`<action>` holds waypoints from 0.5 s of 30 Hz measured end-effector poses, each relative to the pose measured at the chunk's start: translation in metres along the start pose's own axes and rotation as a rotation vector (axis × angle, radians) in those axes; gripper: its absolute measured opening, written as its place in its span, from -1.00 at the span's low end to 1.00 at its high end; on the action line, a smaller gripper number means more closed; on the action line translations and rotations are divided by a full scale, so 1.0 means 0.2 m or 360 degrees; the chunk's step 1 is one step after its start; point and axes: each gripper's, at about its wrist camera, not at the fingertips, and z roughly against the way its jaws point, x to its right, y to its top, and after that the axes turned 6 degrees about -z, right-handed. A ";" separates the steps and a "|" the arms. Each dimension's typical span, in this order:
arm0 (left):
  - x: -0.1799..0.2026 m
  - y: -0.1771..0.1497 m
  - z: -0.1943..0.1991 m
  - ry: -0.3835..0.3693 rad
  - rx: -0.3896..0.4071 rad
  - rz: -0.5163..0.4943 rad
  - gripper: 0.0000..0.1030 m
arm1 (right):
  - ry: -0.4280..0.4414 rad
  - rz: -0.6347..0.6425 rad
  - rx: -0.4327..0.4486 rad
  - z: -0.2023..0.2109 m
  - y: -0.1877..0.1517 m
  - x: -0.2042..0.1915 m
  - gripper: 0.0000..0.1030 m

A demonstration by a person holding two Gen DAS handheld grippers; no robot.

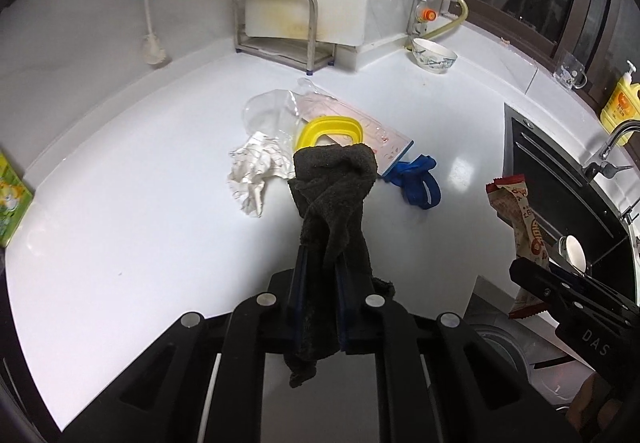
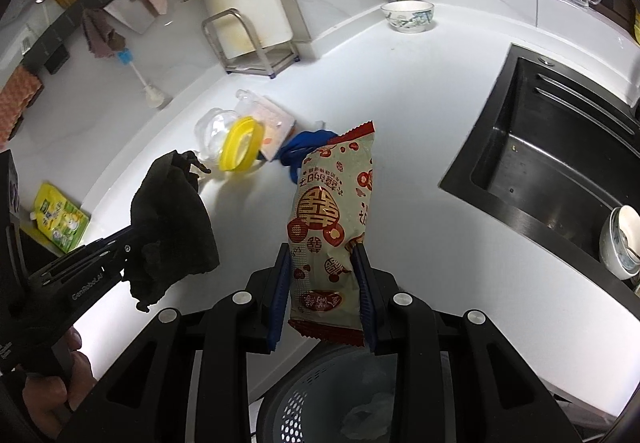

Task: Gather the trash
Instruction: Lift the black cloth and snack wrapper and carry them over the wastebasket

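Observation:
My left gripper (image 1: pixel 320 259) is shut on a dark grey rag (image 1: pixel 334 187), which hangs above the white counter (image 1: pixel 140 163). The same rag (image 2: pixel 172 219) shows at the left of the right wrist view. My right gripper (image 2: pixel 322 255) is shut on a red and cream snack packet (image 2: pixel 332 211), held upright above a dark perforated bin (image 2: pixel 328 399) below the counter's edge. The packet (image 1: pixel 520 219) also appears at the right of the left wrist view. On the counter lie a crumpled white paper (image 1: pixel 256 171), a clear plastic bag (image 1: pixel 272 115), a yellow lid ring (image 1: pixel 330 129), a flat pink packet (image 1: pixel 360 127) and a blue strap (image 1: pixel 418 183).
A black sink (image 2: pixel 552 163) lies to the right with bowls (image 2: pixel 624 243) in it. A patterned bowl (image 1: pixel 434 55) and a metal rack (image 1: pixel 280 27) stand at the back. A green pouch (image 2: pixel 60 219) lies at the counter's left edge. A person's hand (image 2: pixel 48 391) holds the left gripper.

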 end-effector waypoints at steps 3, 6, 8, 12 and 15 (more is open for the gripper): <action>0.01 -0.03 0.06 0.0022 0.0014 0.0009 -0.76 | 0.0025 0.0019 0.0008 0.04 -0.02 -0.01 -0.42; 0.04 -0.07 0.11 0.0043 0.0027 0.0024 -0.76 | 0.0048 0.0048 0.0012 0.09 -0.05 0.00 -0.42; 0.07 -0.10 0.15 0.0057 0.0032 0.0033 -0.76 | 0.0064 0.0066 0.0015 0.13 -0.08 0.01 -0.42; 0.16 -0.17 0.23 0.0088 0.0042 0.0038 -0.76 | 0.0084 0.0085 0.0015 0.23 -0.14 0.06 -0.42; 0.24 -0.21 0.30 0.0101 0.0060 0.0044 -0.76 | 0.0096 0.0104 0.0010 0.30 -0.19 0.11 -0.42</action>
